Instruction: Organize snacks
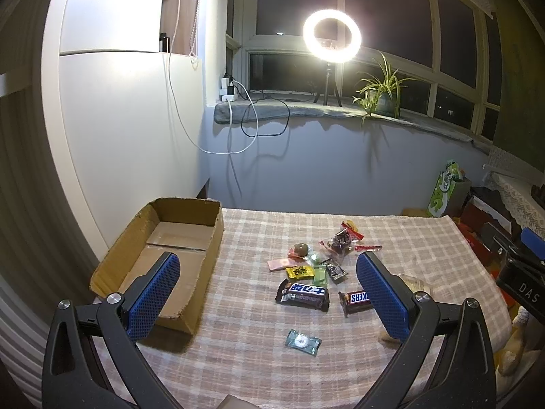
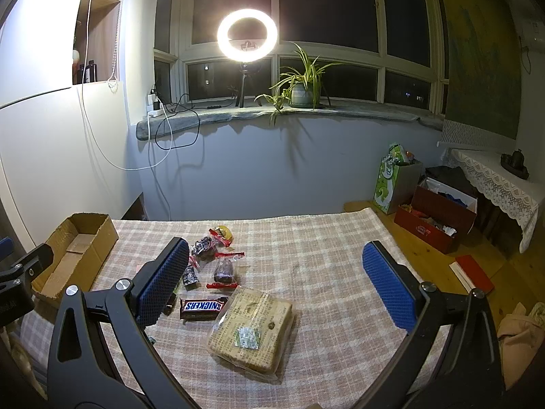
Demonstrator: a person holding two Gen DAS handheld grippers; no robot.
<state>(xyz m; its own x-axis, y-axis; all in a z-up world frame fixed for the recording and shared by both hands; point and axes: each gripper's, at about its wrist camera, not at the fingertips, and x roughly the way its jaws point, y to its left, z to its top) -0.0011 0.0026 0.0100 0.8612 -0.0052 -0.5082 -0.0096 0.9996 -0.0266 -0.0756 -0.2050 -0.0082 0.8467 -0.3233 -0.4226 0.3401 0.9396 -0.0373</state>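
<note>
Both hand-held grippers hang wide and empty over the worktop: the left hand-held gripper (image 1: 269, 293) above the snack pile (image 1: 316, 266) at frame centre, the right hand-held gripper (image 2: 276, 283) over the cracker pack (image 2: 250, 332) at lower centre. The box (image 1: 190, 225) sits empty at left. Small, crowded wrappers could slip or come up two at once; the wide pack may crush under a pinch.

Your glowing white ring light (image 1: 331, 36) on the windowsill blows out with glare, the white cabinet wall (image 1: 112, 78) is washed out, corners go dark, and fisheye bends every edge.
</note>
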